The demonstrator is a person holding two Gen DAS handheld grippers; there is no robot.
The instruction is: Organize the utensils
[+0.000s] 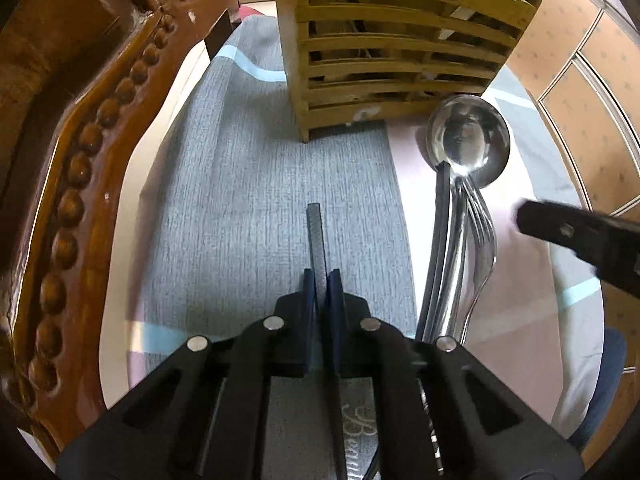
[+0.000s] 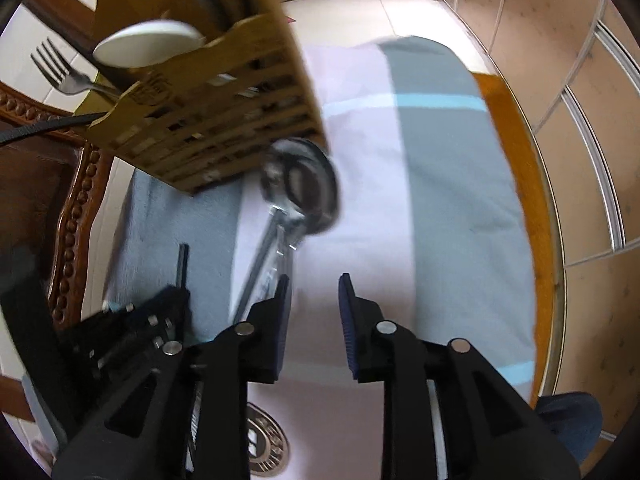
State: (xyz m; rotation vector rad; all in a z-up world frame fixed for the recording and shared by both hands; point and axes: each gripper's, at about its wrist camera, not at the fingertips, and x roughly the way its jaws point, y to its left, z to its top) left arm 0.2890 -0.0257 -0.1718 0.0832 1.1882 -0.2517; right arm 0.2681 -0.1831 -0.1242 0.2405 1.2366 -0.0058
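Observation:
My left gripper [image 1: 322, 280] is shut on a thin dark chopstick [image 1: 315, 236] that sticks out forward above the grey cloth. A slatted bamboo utensil holder [image 1: 400, 48] stands ahead. To its right lie a steel ladle [image 1: 468, 140], a fork [image 1: 482, 232] and dark chopsticks [image 1: 440, 220] in a pile. My right gripper [image 2: 314, 292] is open and empty above the pink cloth, just right of the ladle [image 2: 304, 188]. The holder [image 2: 208, 108] holds a fork [image 2: 60, 72], a white spoon [image 2: 148, 42] and a dark chopstick [image 2: 44, 128]. The left gripper [image 2: 176, 300] shows at the lower left.
A carved wooden chair back [image 1: 80, 152] runs along the left. The grey and pink cloth [image 2: 440, 200] covers a round wooden table [image 2: 516, 128]. Tiled wall panels [image 2: 580, 160] are at the right. The right gripper's finger [image 1: 576, 236] enters the left wrist view from the right.

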